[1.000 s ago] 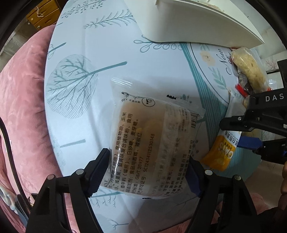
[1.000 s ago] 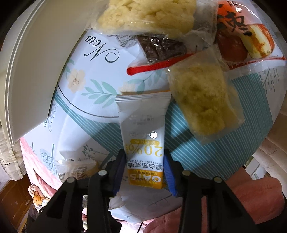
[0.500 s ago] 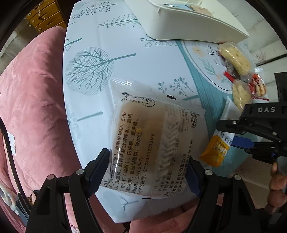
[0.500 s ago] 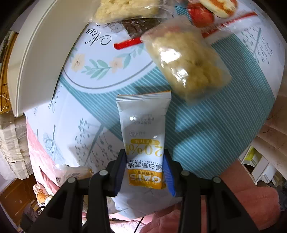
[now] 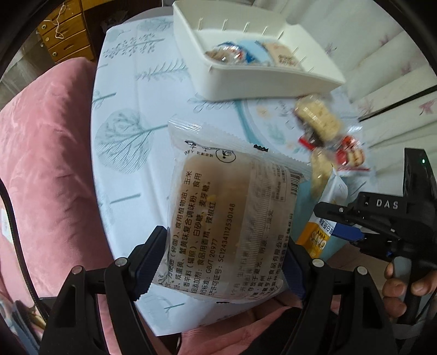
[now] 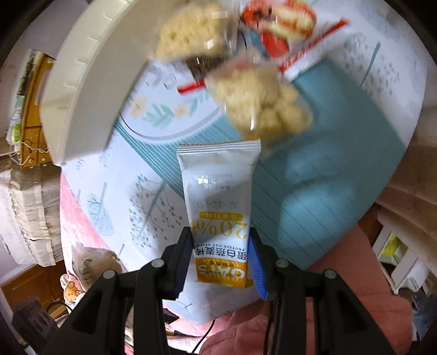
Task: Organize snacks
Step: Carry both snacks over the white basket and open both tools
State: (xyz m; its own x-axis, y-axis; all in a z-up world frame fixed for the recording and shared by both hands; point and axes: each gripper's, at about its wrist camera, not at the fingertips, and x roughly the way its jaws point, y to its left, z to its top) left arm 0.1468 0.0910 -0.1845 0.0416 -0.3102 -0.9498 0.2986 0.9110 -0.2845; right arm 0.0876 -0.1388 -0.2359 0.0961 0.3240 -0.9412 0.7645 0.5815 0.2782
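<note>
My left gripper pinches the lower sides of a clear bread packet, its blue pads pressed against the wrapper, and the packet hangs above the desk with its printed back toward me. My right gripper is clamped on the yellow bottom end of an oat bar, a white and yellow sachet standing up between the pads, also clear of the cloth. In the left view I see that right gripper off to the side with the oat bar in it and a hand around its handle.

Beyond the two held snacks, loose packets lie in a cluster on the patterned cloth: a pale rice cracker bag nearest, another behind it, and a red-edged packet beside them, all blurred. Farther still sits a white tray with a few wrapped snacks inside. A pink cushion borders the desk.
</note>
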